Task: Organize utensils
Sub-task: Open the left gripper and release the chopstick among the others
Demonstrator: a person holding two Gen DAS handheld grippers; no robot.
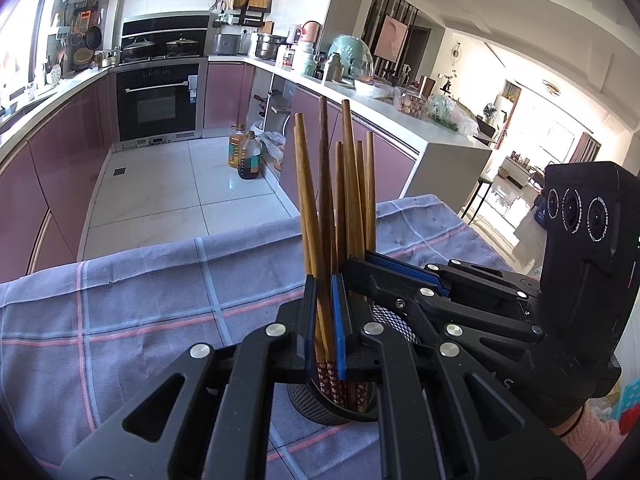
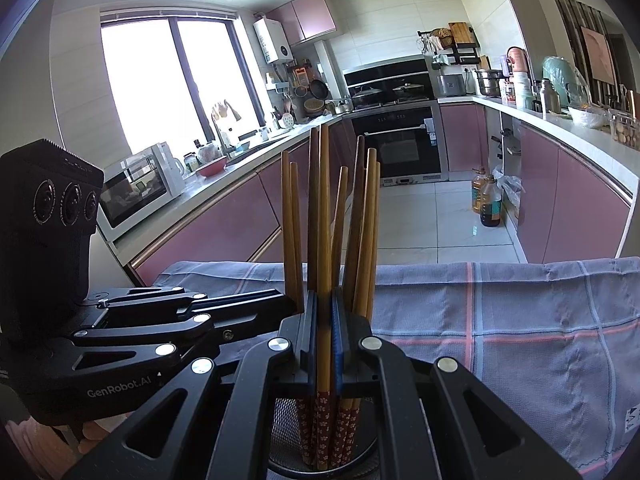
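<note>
Several wooden chopsticks (image 1: 348, 184) with red flower-patterned ends stand upright in a black mesh holder (image 1: 332, 408) on the checked cloth. My left gripper (image 1: 325, 300) is shut on two of the chopsticks just above the holder. My right gripper (image 2: 324, 320) is shut on a pair of chopsticks (image 2: 323, 220) above the same holder (image 2: 288, 452). The right gripper also shows in the left wrist view (image 1: 460, 292), coming in from the right. The left gripper shows in the right wrist view (image 2: 180, 312), coming in from the left.
A grey-blue checked cloth (image 1: 140, 308) covers the table. Beyond its far edge lie the kitchen floor, pink cabinets, an oven (image 1: 158, 100) and oil bottles (image 1: 246, 156) on the floor. A microwave (image 2: 140, 188) stands on the left counter.
</note>
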